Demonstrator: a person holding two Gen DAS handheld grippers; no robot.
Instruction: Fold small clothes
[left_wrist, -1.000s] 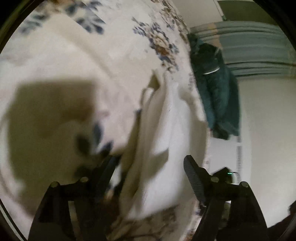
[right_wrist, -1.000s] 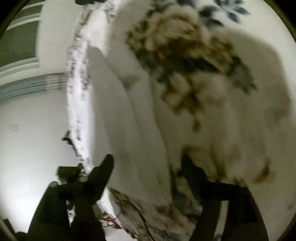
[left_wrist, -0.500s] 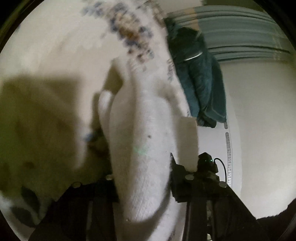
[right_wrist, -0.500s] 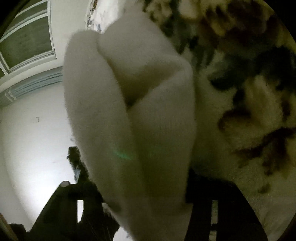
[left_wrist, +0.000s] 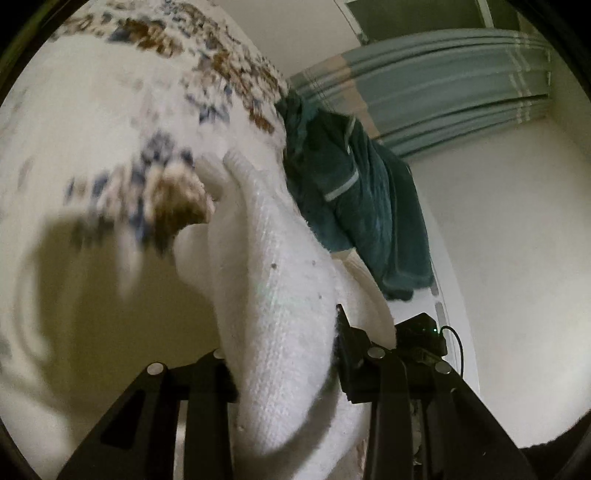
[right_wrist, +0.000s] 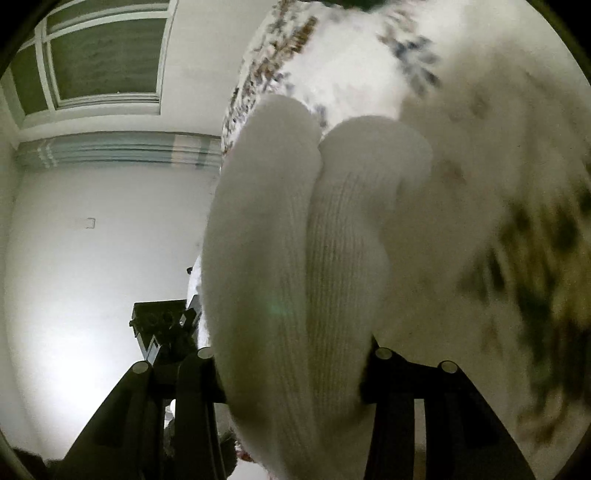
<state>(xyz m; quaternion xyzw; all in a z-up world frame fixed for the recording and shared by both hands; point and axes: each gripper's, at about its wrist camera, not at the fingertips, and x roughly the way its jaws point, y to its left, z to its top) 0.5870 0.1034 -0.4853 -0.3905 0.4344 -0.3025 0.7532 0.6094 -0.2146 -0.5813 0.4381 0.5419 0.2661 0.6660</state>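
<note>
Left wrist view shows the left hand-held gripper (left_wrist: 286, 373) clamped on a white knitted sock (left_wrist: 273, 295), its black fingers (left_wrist: 351, 350) pressing the fabric from both sides. The sock runs up and away from the jaws, its far end drooping toward the floral bedspread (left_wrist: 92, 129) ahead and to the gripper's left. To the right of the gripper, past the edge of the bed, a teal garment (left_wrist: 354, 199) hangs down, with a pale floor (left_wrist: 517, 258) beyond it and a striped curtain (left_wrist: 424, 81) further back.

From the right wrist, the right hand-held gripper (right_wrist: 293, 373) also grips white sock fabric (right_wrist: 295, 240); its jaws have just been closing and now pinch the fabric, which bulges forward in two rounded lobes. The bedspread (right_wrist: 480, 184) lies blurred ahead and to that gripper's right. On its left stand a white wall (right_wrist: 92, 240) and a window (right_wrist: 103, 55) above.
</note>
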